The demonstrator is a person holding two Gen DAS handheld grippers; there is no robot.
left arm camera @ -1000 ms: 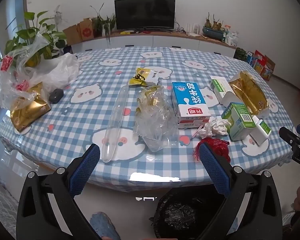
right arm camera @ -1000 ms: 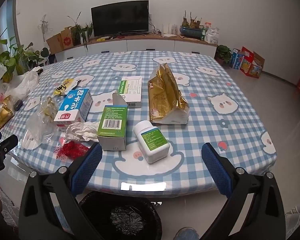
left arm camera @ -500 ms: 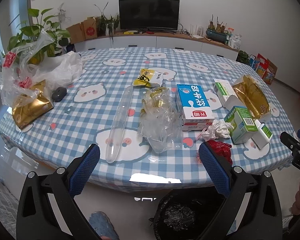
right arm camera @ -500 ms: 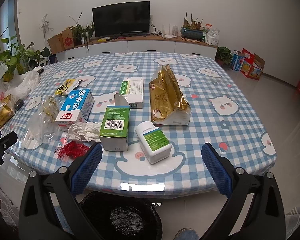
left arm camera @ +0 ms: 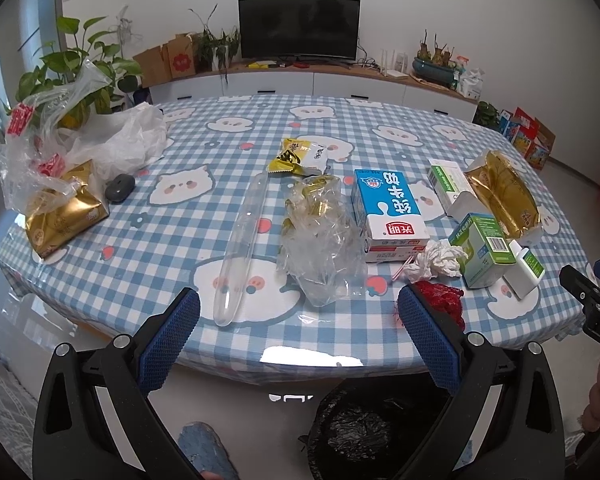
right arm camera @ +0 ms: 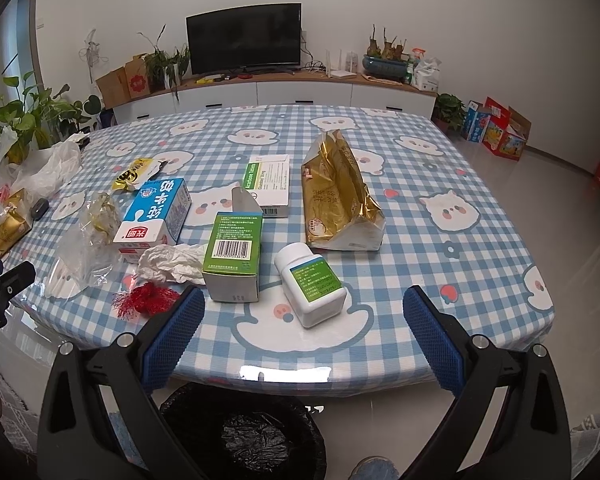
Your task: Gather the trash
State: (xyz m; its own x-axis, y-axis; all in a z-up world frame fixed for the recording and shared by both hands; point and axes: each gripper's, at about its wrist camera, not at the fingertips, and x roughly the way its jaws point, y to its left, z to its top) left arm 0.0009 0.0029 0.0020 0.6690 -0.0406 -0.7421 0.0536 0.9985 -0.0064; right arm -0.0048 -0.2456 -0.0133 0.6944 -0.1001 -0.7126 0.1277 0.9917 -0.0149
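both sets of fingers spread wide, empty, short of the desk (left arm camera: 112,264) near edge: left gripper (left arm camera: 298,320), right gripper (right arm camera: 304,314). white pill bottle (right arm camera: 310,282) by that edge: light, rigid, slick; best pinched across the body. bin (right arm camera: 242,434) below.

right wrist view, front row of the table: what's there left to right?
Red mesh tuft → crumpled white tissue → green carton with barcode → white pill bottle with green label. The gold foil bag sits further back, right of the cartons.
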